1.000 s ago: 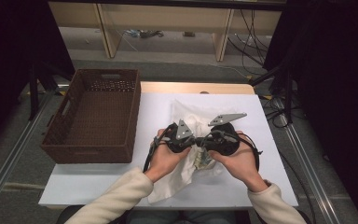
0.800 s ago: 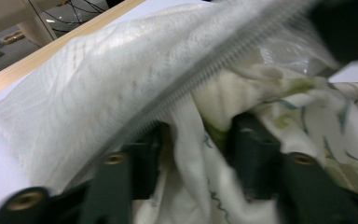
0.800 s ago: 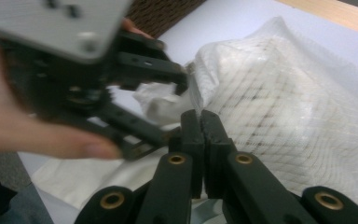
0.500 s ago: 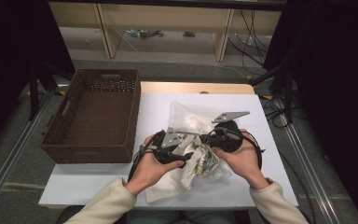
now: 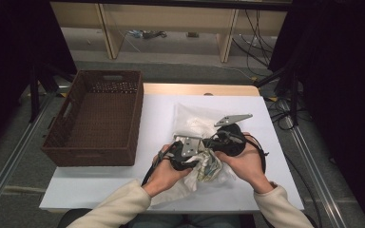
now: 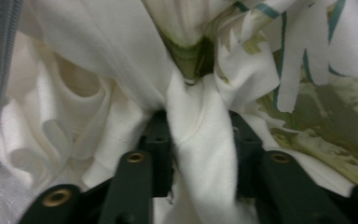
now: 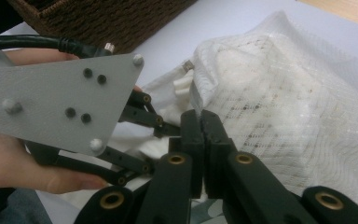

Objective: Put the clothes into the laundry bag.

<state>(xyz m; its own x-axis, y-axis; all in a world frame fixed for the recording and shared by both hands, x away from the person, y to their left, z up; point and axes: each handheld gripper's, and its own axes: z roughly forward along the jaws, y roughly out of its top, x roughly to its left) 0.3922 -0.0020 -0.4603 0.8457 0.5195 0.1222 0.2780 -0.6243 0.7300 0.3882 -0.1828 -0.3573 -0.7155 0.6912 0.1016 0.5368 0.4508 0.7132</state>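
Note:
A white mesh laundry bag (image 5: pixel 195 118) lies mid-table, with a white garment (image 5: pixel 210 167) printed in green and teal bunched at its near end. My left gripper (image 5: pixel 196 160) is among that cloth. In the left gripper view its jaws (image 6: pixel 200 126) have just been closing and now pinch a twisted fold of the white garment (image 6: pixel 121 56). My right gripper (image 5: pixel 210 142) sits just right of it. In the right gripper view its jaws (image 7: pixel 200 116) are pressed together, tips at the mesh bag's (image 7: pixel 284 116) edge; whether mesh is caught between them is unclear. The left gripper's grey plate (image 7: pixel 60 102) is close alongside.
A dark brown wicker basket (image 5: pixel 95 118) stands at the table's left side, its corner (image 7: pixel 102 18) close behind the grippers. The white tabletop (image 5: pixel 157 109) is bare between basket and bag. Floor cables and wooden shelf legs lie beyond the far edge.
The left gripper pulled away to the left from the right gripper, then came back and down into the garment, jaws closed on a fold. The right hand stayed put.

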